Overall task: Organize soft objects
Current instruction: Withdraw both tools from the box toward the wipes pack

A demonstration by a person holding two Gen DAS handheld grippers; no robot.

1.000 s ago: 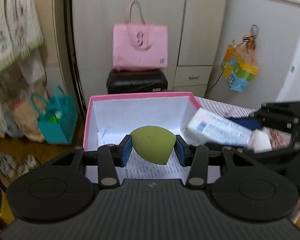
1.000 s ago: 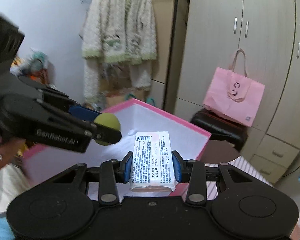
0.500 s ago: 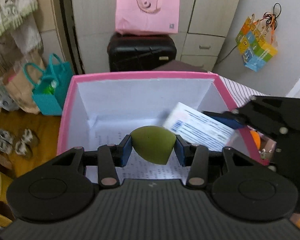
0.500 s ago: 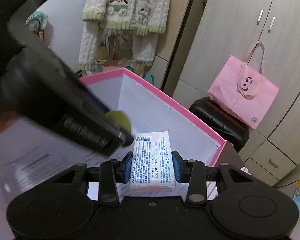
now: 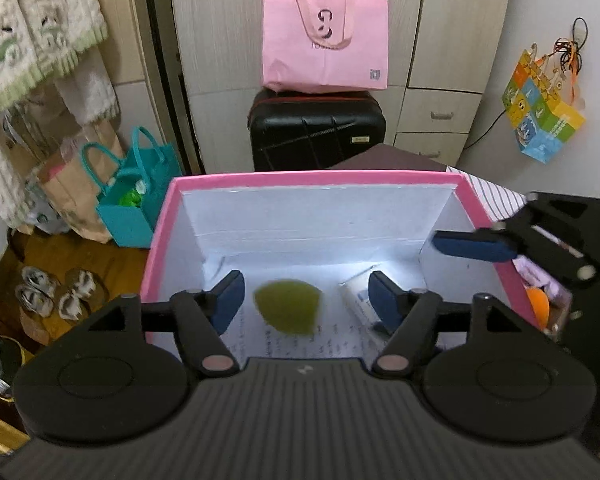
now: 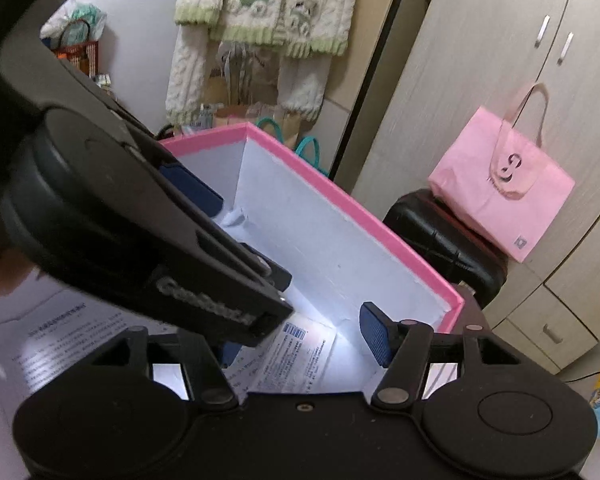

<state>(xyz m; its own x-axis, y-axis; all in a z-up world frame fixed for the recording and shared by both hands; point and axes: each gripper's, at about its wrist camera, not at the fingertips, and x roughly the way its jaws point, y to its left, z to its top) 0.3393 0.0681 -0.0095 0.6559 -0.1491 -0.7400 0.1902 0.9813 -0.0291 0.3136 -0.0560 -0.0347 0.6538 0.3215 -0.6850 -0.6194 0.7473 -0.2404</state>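
A pink box (image 5: 316,178) with a white inside and a printed sheet on its floor lies below both grippers. My left gripper (image 5: 306,300) is opening; the green sponge (image 5: 288,306) shows blurred between its pads, touching neither, down in the box. A white tissue pack (image 5: 354,294) lies beside it, partly behind the right finger. My right gripper (image 6: 300,336) is also opening, and the tissue pack (image 6: 300,356) lies free below it on the floor of the box (image 6: 340,196). The left gripper's body (image 6: 140,240) hides the right gripper's left finger.
A pink tote bag (image 5: 324,40) sits on a black suitcase (image 5: 318,136) behind the box, in front of wardrobe doors. A teal bag (image 5: 136,208) and slippers (image 5: 52,292) are on the floor at left. A striped cloth (image 5: 496,196) lies right of the box.
Both grippers came down over the box, then their jaws spread. The green sponge and the tissue pack left the pads and dropped into the box.
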